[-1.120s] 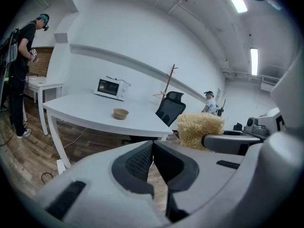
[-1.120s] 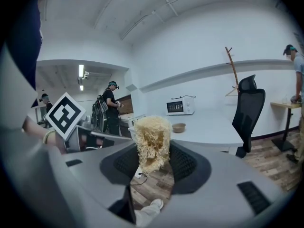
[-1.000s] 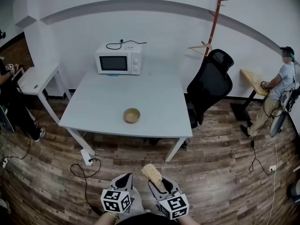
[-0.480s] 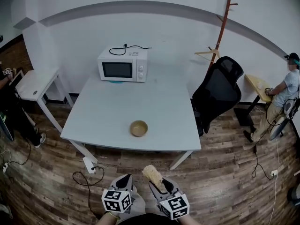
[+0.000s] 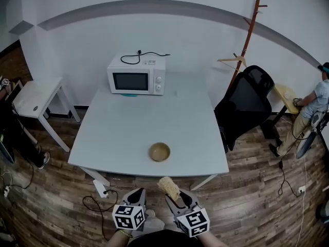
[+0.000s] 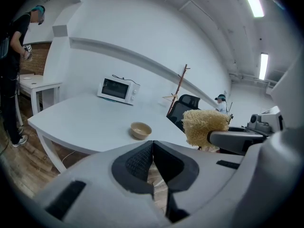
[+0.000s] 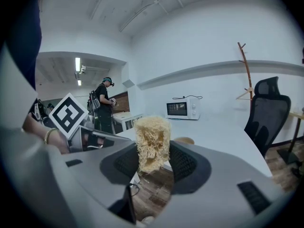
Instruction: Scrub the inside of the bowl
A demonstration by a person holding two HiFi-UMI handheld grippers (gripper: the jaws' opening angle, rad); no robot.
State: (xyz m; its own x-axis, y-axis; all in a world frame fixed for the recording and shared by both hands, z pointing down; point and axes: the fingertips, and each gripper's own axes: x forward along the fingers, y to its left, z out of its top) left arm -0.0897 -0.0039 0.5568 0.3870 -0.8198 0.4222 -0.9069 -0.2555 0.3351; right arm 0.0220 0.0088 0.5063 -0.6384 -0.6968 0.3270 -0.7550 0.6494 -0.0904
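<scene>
A small tan bowl (image 5: pixel 160 151) stands empty near the front edge of the white table (image 5: pixel 128 133); it also shows as the bowl (image 6: pixel 141 129) in the left gripper view. My right gripper (image 5: pixel 174 195) is shut on a pale loofah scrubber (image 5: pixel 168 187), held over the floor in front of the table. The scrubber (image 7: pixel 152 144) sticks up between its pads. Beside it, my left gripper (image 5: pixel 137 196) is shut with nothing in it, its jaws pressed together. Both grippers are short of the table edge, well apart from the bowl.
A white microwave (image 5: pixel 136 75) sits at the table's far side. A black office chair (image 5: pixel 246 105) and a wooden coat stand (image 5: pixel 249 33) are at the right. A small white side table (image 5: pixel 36 98) is at the left. A person (image 5: pixel 313 109) stands at far right. Cables and a power strip (image 5: pixel 101 189) lie on the wooden floor.
The view has moved forward: the table and bowl are closer and lower in the head view. Both grippers keep their hold and their place in the view.
</scene>
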